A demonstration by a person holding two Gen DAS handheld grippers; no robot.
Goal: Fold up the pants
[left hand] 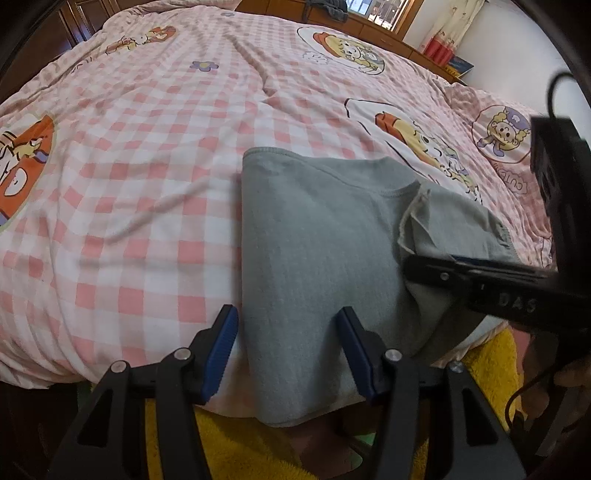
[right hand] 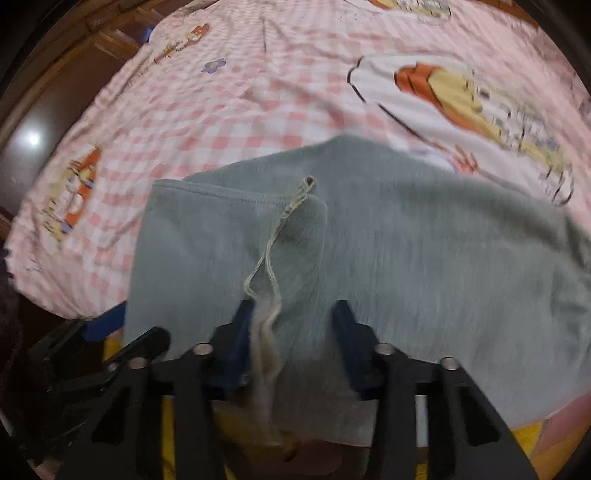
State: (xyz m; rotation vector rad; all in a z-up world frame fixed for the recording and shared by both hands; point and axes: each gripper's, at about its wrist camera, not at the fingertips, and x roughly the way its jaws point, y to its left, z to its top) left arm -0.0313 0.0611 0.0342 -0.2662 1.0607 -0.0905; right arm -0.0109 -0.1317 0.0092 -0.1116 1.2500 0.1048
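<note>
Looking through left wrist: grey pants (left hand: 317, 251) folded at near edge of bed (left hand: 147, 155); left gripper (left hand: 288, 354) jaws apart, straddling left fold edge, not pinching; right gripper (left hand: 461, 273) low on right flap. Right wrist: right gripper (right hand: 291, 332) jaws apart over pants (right hand: 406, 240), drawstring (right hand: 273, 258) between, frame blurred, pinch unclear. Risk: jaws catching drawstring alone, fold dragging askew.

This is a bedroom in a home. A big bed (left hand: 155, 155) fills the middle, covered with a pink and white checked blanket with cartoon pictures. At 12 o'clock is a brown wooden headboard (left hand: 354, 22) with a window (left hand: 380, 9) behind it, and at 1 o'clock hangs a flowery curtain (left hand: 452, 22).
</note>
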